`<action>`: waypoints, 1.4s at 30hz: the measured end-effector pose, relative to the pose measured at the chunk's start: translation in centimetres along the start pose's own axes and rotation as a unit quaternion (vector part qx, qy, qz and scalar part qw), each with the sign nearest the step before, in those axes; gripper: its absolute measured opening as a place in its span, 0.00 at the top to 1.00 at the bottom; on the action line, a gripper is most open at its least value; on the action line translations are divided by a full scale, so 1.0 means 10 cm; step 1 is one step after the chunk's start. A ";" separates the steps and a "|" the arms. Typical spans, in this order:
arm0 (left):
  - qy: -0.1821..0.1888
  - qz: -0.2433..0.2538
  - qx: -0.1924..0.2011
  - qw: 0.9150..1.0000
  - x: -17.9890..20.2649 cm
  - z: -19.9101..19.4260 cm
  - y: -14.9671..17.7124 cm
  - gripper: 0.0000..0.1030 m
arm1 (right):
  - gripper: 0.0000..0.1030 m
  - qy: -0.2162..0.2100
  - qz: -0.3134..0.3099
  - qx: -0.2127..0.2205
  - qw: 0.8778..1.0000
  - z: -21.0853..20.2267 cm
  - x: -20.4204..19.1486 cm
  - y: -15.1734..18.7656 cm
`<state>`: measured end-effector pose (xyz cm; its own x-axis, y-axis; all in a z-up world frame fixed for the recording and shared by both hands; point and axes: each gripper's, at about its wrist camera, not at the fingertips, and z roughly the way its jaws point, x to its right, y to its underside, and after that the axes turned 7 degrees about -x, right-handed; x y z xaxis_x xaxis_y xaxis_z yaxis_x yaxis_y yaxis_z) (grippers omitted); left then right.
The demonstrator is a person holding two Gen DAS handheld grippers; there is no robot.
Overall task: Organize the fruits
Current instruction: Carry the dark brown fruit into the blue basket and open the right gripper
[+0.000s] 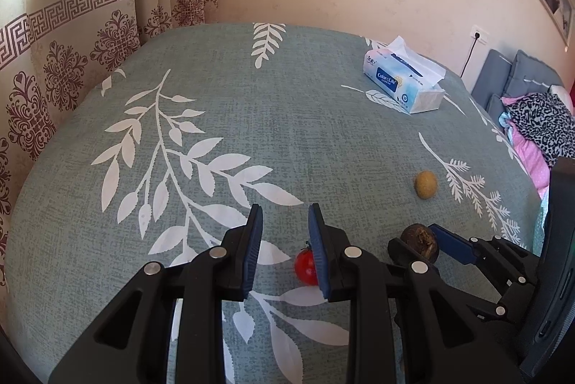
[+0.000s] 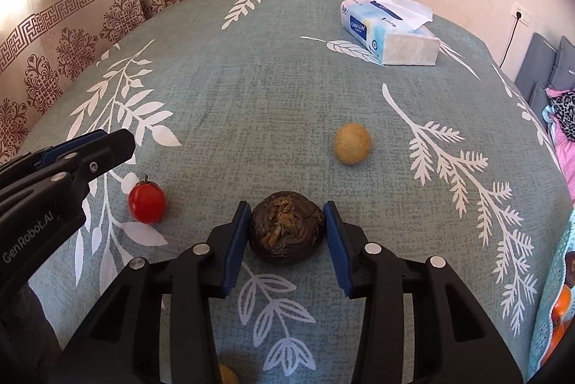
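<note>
The right gripper (image 2: 287,229) has its fingers spread on either side of a dark brown, wrinkled water chestnut (image 2: 287,231) with a dry, flaky crown; it sits on the leaf-printed bench (image 2: 251,78), with a small gap at each pad. The left gripper (image 1: 284,240) hangs released above a glossy red cherry tomato (image 2: 146,203). A tan, rough-skinned round fruit (image 2: 351,144) lies farther back, well short of the tissue pack (image 2: 390,30).

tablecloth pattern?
Grey-green tablecloth with white leaf sprigs; clearest in the right wrist view.
</note>
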<state>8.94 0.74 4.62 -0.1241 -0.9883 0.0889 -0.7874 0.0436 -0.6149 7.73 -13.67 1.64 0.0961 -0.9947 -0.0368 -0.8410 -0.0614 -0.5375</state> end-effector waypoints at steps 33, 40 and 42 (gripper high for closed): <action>0.028 0.081 0.011 0.996 0.56 -0.16 0.28 0.74 | 0.58 0.019 0.097 0.081 0.992 -1.06 0.73 0.40; 0.031 0.097 0.013 0.995 0.67 -0.22 0.37 0.74 | 0.58 0.038 0.131 0.096 0.986 -1.30 1.05 0.55; 0.032 0.103 0.016 0.994 0.72 -0.25 0.39 0.74 | 0.58 0.046 0.144 0.099 0.984 -1.36 1.18 0.60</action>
<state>3.49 -5.80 4.80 -0.3191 -0.9477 0.0084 -0.7226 0.2376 -0.6492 -3.48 -26.86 9.46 -0.1863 -0.9724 -0.1406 -0.7052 0.2320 -0.6699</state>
